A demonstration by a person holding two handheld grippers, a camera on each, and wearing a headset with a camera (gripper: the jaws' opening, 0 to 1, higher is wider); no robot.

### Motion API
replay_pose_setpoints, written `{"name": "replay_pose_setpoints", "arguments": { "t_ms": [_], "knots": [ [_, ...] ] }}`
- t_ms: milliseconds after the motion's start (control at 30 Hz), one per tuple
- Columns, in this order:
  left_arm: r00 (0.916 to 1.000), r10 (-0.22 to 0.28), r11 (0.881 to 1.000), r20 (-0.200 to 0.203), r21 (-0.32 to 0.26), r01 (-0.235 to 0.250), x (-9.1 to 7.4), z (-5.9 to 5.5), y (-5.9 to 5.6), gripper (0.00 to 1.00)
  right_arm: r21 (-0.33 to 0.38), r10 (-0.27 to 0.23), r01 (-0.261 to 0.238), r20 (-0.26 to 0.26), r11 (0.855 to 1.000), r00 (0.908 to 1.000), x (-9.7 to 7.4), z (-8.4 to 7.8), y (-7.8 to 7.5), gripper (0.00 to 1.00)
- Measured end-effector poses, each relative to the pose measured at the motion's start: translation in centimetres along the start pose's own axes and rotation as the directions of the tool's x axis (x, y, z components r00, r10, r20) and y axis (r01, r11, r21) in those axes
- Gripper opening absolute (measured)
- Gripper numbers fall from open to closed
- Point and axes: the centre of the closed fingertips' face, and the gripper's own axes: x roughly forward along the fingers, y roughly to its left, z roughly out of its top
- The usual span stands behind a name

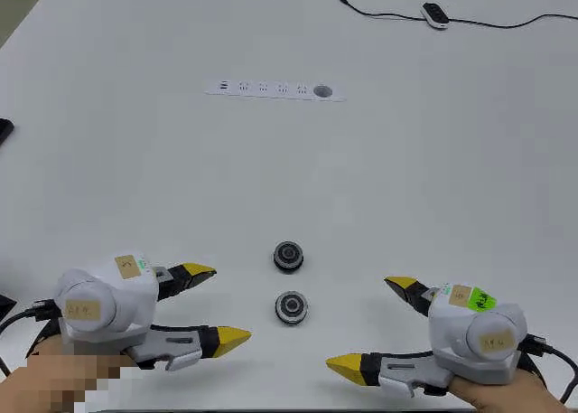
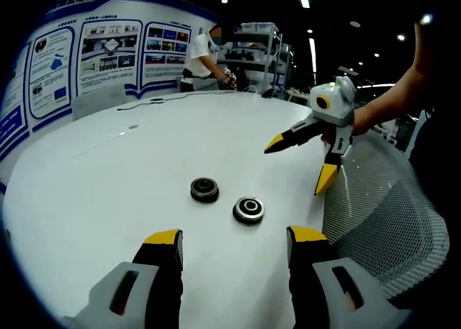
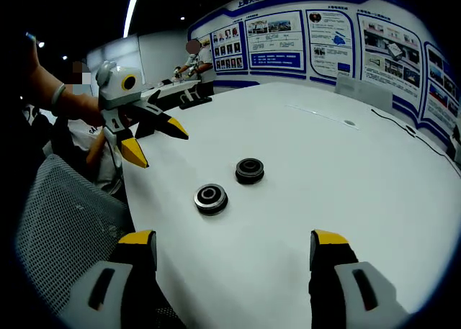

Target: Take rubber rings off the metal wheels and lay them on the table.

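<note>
Two wheels lie flat on the bench [image 1: 379, 178] at lower centre of the head view, the upper wheel [image 1: 288, 256] above the lower wheel [image 1: 291, 307], which sits straight between the left gripper [image 1: 228, 304] and right gripper [image 1: 359, 323], both with fingers wide and empty, neither clearly nearer.

Colour inventory:
- Wide flat white desk [image 1: 271, 178]: plain, unpatterned.
- Far round metal wheel [image 1: 288, 256]: almost wholly black.
- Near round metal wheel [image 1: 291, 307]: black outside, silver-grey band within.
- My left gripper [image 1: 224, 305]: white-grey shell, black jaws, yellow tips, tan stickers.
- My right gripper [image 1: 368, 324]: the same, plus a bright green sticker.
- Long white power strip [image 1: 271, 90]: grey round button.
- Grey mesh chair back [image 3: 65, 221]: fine net pattern.
</note>
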Motion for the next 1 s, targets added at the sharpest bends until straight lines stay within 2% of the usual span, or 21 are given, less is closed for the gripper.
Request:
{"name": "replay_pose_setpoints", "arguments": {
  "t_ms": [567, 1000],
  "knots": [
    [0.9979, -0.054, 0.998, -0.035, 0.039, 0.055, 1.7, 0.4, -1.1, 0.50, 0.009, 0.028, -0.028, 0.001, 1.000, 0.9996, 0.8, 0.3, 0.8, 0.85],
    [0.9956, -0.074, 0.994, -0.058, 0.072, 0.078, 2.8, 0.6, -1.6, 0.42, 0.012, 0.046, -0.046, 0.002, 0.999, 0.9989, 1.3, 0.3, 1.3, 0.82]
  ]
}}
